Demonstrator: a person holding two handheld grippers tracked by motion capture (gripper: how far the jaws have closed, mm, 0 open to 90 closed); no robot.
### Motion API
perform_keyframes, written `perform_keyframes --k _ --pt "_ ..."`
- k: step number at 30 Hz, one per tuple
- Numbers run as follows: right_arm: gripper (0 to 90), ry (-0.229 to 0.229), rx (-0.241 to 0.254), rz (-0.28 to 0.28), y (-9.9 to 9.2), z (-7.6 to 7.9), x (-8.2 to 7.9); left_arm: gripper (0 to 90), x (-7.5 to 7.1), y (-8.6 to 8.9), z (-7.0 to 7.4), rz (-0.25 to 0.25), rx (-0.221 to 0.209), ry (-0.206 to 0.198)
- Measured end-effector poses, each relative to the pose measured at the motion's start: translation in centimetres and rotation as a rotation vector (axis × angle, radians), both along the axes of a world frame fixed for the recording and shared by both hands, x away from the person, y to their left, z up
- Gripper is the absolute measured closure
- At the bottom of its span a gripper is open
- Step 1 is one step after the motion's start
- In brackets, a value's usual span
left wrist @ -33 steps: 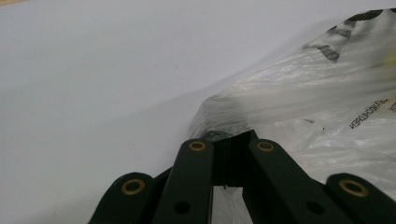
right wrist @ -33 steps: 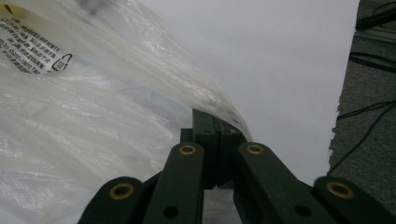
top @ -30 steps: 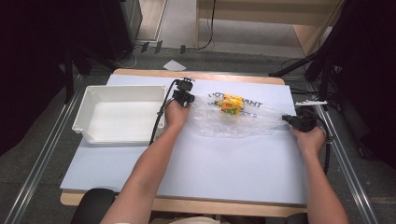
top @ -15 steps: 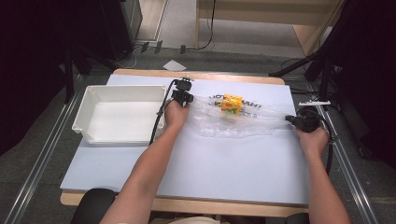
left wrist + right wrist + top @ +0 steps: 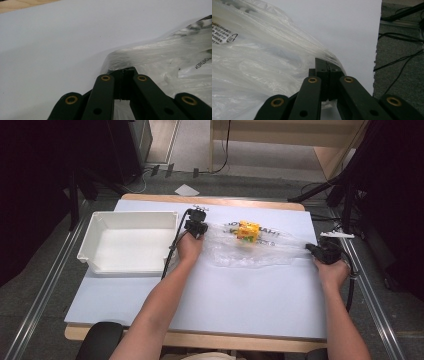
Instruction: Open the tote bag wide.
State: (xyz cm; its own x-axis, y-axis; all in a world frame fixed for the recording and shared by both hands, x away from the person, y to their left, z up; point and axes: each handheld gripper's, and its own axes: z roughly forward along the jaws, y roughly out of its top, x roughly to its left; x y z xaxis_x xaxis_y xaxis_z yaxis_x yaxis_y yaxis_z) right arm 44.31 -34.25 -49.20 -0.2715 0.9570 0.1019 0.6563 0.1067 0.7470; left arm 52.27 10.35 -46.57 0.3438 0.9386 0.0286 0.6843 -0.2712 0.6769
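A clear plastic bag (image 5: 255,251) lies crumpled and stretched across the far middle of the pale counter (image 5: 225,305), glossy, wrinkled, printed with black warning text; a yellow and orange box (image 5: 248,230) shows inside it near its far edge; the left gripper (image 5: 196,227) has its fingers clenched on the bag's left end; the right gripper (image 5: 320,251) pinches the bag's right end likewise; a white tray (image 5: 95,240) sits left, apart.

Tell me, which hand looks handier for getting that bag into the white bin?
Left, probably. The left gripper pinches the bag at the end right beside the bin; the right gripper holds the far end, across the table.
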Motion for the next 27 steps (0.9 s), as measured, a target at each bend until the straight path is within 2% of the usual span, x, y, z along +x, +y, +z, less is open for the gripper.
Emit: perform_keyframes --k 4,5,8,11,12,14,17,19,21,27 --pt "90.0 -0.014 -0.044 -0.012 0.6 0.0 -0.2 90.0 -0.3 0.0 -0.2 0.007 -0.011 -0.021" --pt "90.0 -0.004 -0.029 -0.013 0.5 0.1 -0.1 90.0 -0.2 0.0 -0.1 0.005 -0.014 -0.012" --pt "90.0 0.064 0.011 -0.013 0.3 0.7 0.5 90.0 0.3 -0.2 0.7 -0.002 -0.060 0.073" --pt "90.0 0.059 0.008 0.018 0.7 1.7 0.8 90.0 0.2 -0.7 1.6 -0.031 -0.070 0.055" --pt "90.0 0.053 0.014 0.030 0.9 2.2 0.9 88.8 0.2 -0.8 1.9 -0.042 -0.081 0.060" --pt "90.0 0.056 0.017 0.051 1.3 3.0 1.1 79.1 0.4 -1.0 2.3 -0.059 -0.100 0.087" --pt "90.0 0.064 0.020 0.075 1.6 3.6 1.2 77.2 0.1 -0.9 2.9 -0.078 -0.126 0.084" --pt "82.7 0.064 0.037 0.081 1.5 3.9 1.2 71.0 0.0 -0.8 3.4 -0.100 -0.154 0.074" --pt "82.5 0.073 0.056 0.090 1.6 4.3 1.1 69.6 -0.1 -0.7 4.0 -0.123 -0.156 0.074" --pt "72.4 0.047 0.078 0.148 2.3 6.4 0.7 59.8 -0.8 -0.9 6.2 -0.196 -0.192 0.062"
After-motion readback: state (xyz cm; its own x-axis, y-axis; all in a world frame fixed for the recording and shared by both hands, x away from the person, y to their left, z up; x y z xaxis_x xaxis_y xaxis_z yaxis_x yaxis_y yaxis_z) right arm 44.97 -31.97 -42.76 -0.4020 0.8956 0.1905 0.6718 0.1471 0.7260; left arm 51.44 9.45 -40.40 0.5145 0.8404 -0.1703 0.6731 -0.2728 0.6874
